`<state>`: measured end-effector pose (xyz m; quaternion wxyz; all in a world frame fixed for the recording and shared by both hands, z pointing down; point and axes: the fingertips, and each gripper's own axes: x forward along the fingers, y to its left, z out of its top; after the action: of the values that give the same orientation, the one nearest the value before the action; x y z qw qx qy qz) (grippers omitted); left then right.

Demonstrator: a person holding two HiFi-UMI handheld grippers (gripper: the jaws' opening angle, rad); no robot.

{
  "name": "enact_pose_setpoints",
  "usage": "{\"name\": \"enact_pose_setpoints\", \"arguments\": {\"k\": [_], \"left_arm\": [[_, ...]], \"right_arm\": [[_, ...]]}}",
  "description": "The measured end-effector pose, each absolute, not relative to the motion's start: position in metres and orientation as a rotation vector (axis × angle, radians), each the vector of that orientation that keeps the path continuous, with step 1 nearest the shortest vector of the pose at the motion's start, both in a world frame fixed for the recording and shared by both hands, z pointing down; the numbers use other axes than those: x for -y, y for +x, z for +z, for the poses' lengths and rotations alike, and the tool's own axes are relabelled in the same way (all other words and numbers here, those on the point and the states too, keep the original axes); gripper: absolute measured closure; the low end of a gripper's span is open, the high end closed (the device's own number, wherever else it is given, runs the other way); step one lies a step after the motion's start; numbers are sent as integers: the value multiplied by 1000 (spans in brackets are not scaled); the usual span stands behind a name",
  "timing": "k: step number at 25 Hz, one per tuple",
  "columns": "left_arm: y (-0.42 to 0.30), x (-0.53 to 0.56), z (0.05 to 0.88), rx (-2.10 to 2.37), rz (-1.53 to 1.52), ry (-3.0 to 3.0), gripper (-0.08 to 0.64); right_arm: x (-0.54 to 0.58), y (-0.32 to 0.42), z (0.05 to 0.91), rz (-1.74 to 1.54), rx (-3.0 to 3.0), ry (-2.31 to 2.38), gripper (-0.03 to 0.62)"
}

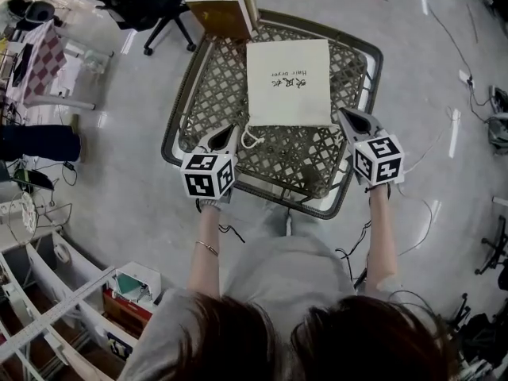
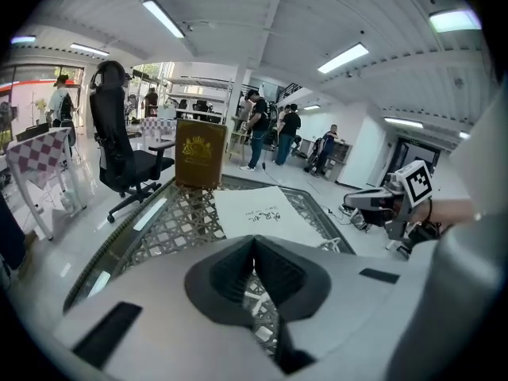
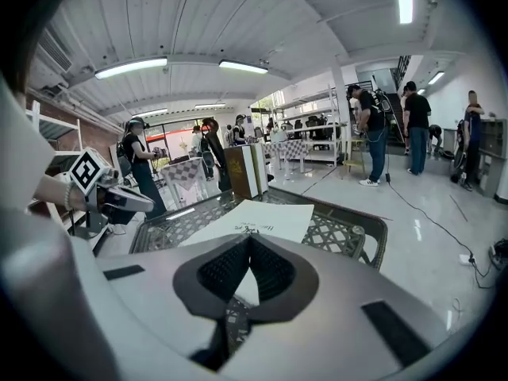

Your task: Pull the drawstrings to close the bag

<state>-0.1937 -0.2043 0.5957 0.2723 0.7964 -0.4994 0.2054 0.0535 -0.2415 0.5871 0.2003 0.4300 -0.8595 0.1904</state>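
Note:
A cream drawstring bag [image 1: 288, 82] with dark print lies flat on the lattice table [image 1: 206, 94], its mouth towards me. A white cord loop [image 1: 252, 139] hangs out at the bag's near left corner. My left gripper [image 1: 230, 131] is shut and holds nothing, its tip just left of that loop. My right gripper [image 1: 349, 117] is also shut and holds nothing, at the bag's near right corner. In the left gripper view the bag [image 2: 258, 213] lies beyond the closed jaws [image 2: 254, 240]. The right gripper view shows the bag [image 3: 254, 221] past its closed jaws [image 3: 249, 240].
A stack of books [image 1: 225, 10] stands at the table's far edge, beyond the bag. An office chair [image 1: 151, 6] is at the far left on the floor, and shelving [image 1: 63, 308] is at my near left. Cables [image 1: 421, 213] trail on the floor to the right. People stand in the background.

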Motion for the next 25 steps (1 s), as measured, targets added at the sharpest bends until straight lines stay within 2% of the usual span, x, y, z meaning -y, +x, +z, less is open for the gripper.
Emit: {"name": "enact_pose_setpoints", "arguments": {"k": [16, 17, 19, 22, 25], "left_arm": [[-176, 213, 667, 1193, 788, 2122, 534], [-176, 214, 670, 1188, 797, 2124, 534], [-178, 216, 675, 1182, 815, 2126, 534], [-180, 217, 680, 1173, 840, 2132, 528], [-180, 216, 685, 1147, 864, 2135, 472]], "right_arm": [[237, 66, 657, 562, 2255, 1031, 566], [237, 66, 661, 556, 2245, 1015, 560], [235, 67, 668, 549, 2226, 984, 482], [232, 67, 678, 530, 2196, 933, 474], [230, 66, 686, 511, 2174, 881, 466]]}}
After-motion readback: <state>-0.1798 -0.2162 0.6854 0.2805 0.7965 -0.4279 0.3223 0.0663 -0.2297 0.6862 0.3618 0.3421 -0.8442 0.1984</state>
